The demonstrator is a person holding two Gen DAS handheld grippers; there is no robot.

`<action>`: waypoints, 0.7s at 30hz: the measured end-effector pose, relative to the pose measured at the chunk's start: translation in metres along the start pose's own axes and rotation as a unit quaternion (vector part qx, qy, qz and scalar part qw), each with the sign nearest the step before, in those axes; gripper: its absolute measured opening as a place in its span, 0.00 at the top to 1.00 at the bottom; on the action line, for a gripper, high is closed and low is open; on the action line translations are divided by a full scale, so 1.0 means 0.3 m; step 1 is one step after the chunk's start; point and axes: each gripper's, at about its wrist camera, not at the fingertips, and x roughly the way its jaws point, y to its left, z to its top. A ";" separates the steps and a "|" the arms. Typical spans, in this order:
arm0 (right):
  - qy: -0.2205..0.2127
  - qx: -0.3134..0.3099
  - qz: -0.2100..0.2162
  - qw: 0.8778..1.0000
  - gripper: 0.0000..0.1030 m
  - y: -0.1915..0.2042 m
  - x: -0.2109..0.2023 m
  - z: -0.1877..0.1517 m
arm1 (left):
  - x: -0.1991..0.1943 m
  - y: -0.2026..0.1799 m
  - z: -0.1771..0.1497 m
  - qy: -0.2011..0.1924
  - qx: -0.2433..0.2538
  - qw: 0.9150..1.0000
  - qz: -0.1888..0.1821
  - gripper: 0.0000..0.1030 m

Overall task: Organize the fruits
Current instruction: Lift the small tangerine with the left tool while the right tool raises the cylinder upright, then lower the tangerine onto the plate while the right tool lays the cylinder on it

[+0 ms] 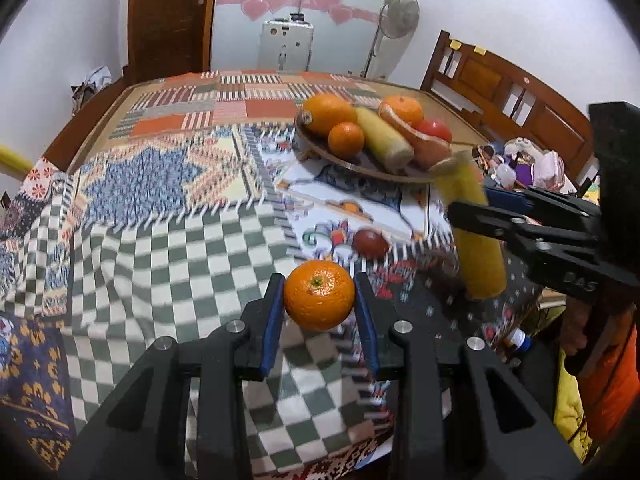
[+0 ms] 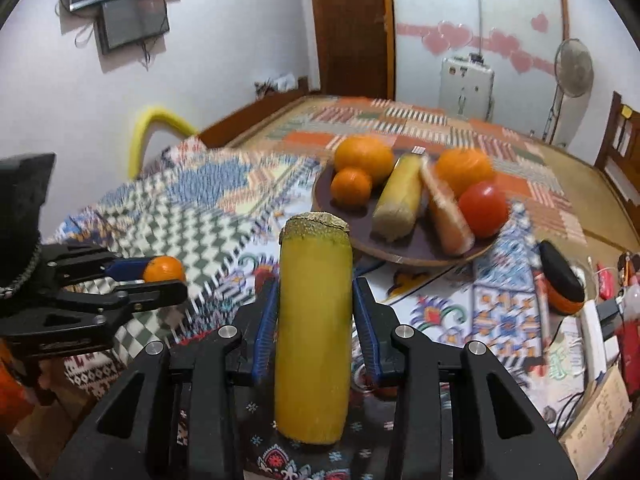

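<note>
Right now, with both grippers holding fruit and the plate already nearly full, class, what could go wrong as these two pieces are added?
1. The plate already holds six pieces; a dropped orange might roll off.
2. The long yellow fruit, gripped mid-length by the right gripper, could tilt and knock the tomato.
3. The left gripper and right gripper may collide near the plate.

Checkered cloth lying open left of the plate; small dark fruit sitting in front of it; plate crowding up, bare patch showing near-left.
</note>
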 end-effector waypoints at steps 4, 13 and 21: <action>-0.035 0.009 -0.008 0.999 0.67 -0.032 -0.071 0.041 | -0.011 -0.019 0.051 -0.016 0.005 1.000 0.000 0.67; -0.082 0.020 -0.028 0.996 0.67 -0.082 -0.113 0.124 | 0.008 -0.068 0.160 -0.037 0.018 0.999 -0.007 0.67; -0.078 0.017 -0.019 0.997 0.67 -0.090 -0.042 0.157 | 0.047 -0.094 0.226 -0.045 0.034 0.998 -0.005 0.67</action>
